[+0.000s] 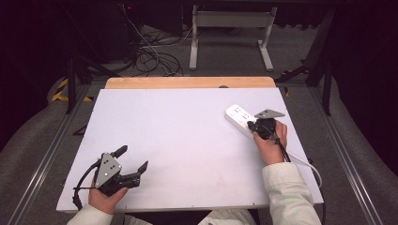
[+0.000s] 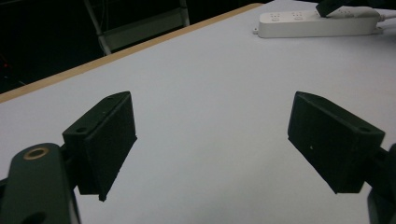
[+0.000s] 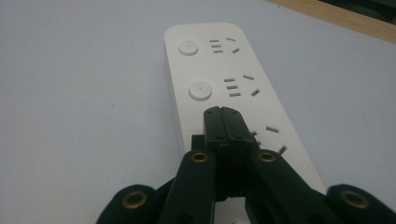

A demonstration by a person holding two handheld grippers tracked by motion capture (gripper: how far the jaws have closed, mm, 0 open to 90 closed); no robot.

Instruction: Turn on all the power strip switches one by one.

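White power strip lies flat on the white table, near the far right corner, running diagonally from far-left to near-right. Its white cable trails off toward the table's right edge and near right corner. In the right gripper view the strip shows two round buttons w/ socket slots beside each; more slots sit just right of the jaw tips.

Right gripper is over the strip's near half, held by the person's right hand; light sleeve comes in from the near edge. Its jaws are closed tight against each other, nothing between them, tips down over the strip's top face at the third socket group. Whether the tips actually touch the plastic can't be told. In the left gripper view the same tips sit on or just above the strip at the far side of the table.

Left gripper rests near the near left corner, in the left hand, well apart from the strip. Jaws wide open, empty; only bare table surface between the two black pads.

Wood strip runs along the table's far edge.
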